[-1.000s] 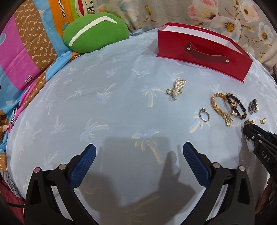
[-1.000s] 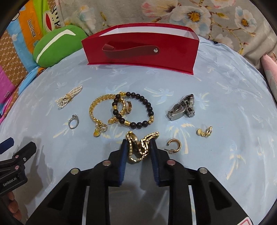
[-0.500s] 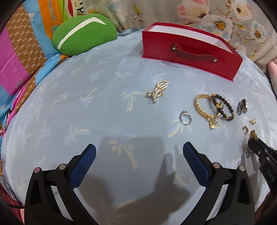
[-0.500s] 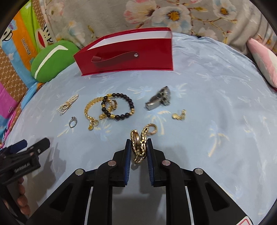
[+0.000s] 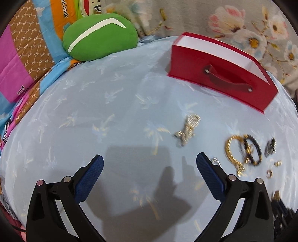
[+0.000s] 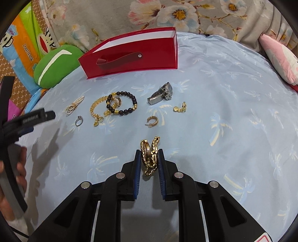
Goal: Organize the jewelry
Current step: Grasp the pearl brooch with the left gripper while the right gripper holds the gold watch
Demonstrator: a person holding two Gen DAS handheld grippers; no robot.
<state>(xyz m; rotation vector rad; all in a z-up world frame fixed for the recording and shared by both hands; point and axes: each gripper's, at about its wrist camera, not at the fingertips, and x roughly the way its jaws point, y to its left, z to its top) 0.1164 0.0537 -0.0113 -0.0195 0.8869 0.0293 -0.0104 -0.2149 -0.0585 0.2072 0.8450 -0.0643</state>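
Observation:
My right gripper (image 6: 149, 155) is shut on a gold chain bracelet (image 6: 150, 155), held just above the blue cloth. Ahead of it lie a gold hoop earring (image 6: 152, 120), a gold earring pair (image 6: 180, 108), a silver watch (image 6: 161, 94), a black bead bracelet (image 6: 122, 104), a gold bracelet (image 6: 96, 109), a silver ring (image 6: 79, 120) and a pearl piece (image 6: 74, 106). A red open box (image 6: 130, 55) stands behind them. My left gripper (image 5: 149, 165) is open above bare cloth, left of the pearl piece (image 5: 188, 130), with the red box (image 5: 219, 82) farther ahead. It also shows as the left gripper (image 6: 28, 121) at the right wrist view's left edge.
A green cushion (image 5: 100, 37) lies at the bed's far left edge beside a colourful quilt (image 5: 22, 61). Floral fabric (image 6: 186, 14) backs the red box. A pink pillow (image 6: 279, 55) sits at the far right. A person's hand (image 6: 11, 176) holds the left gripper.
My right gripper has pulled back from the jewelry with the gold chain bracelet pinched tighter. My left gripper has swung so the jewelry sits closer to its right finger.

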